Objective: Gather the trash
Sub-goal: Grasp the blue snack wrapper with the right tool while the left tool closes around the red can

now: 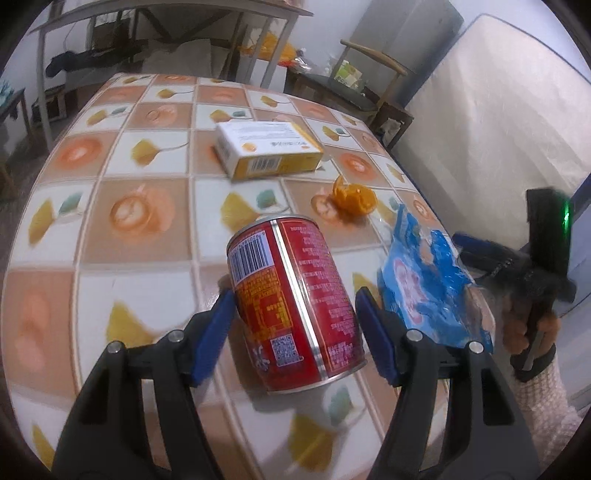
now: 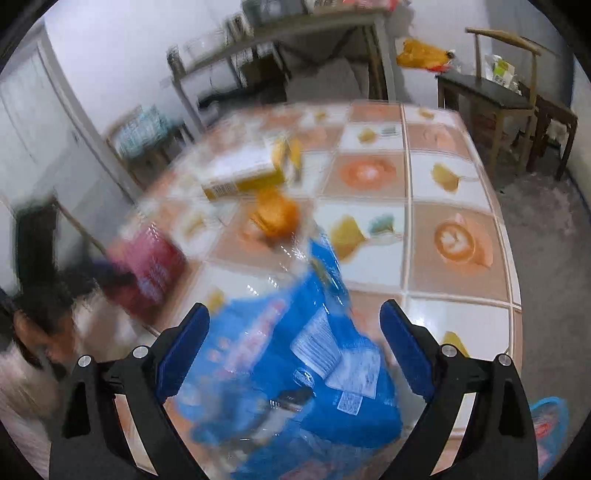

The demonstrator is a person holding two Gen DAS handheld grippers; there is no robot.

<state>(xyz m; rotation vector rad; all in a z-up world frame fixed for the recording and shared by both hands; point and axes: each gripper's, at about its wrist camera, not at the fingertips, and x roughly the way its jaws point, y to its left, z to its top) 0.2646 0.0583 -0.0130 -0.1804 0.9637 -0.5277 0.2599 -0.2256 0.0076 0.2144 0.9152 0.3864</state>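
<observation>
My left gripper (image 1: 295,328) is spread wide around the tilted red can (image 1: 295,302), not clamped yet. My right gripper (image 2: 295,350) gapes over the blue wrapper (image 2: 295,369) by the table (image 1: 110,236)'s right edge. Pickup stage I'd say; next I squeeze both. Box (image 1: 266,149) and orange peel (image 1: 354,199) wait farther in.

walls: white | table (image 1: 122,236): tiled cloth — coffee cups, yellow leaves | wooden chair (image 1: 373,85) beyond | mattress (image 1: 491,122) upright — right | grey metal desk (image 1: 162,14) behind

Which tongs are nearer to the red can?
Left. The left tongs straddle the red can, open. The right tongs are farther right, open around the blue wrapper.
</observation>
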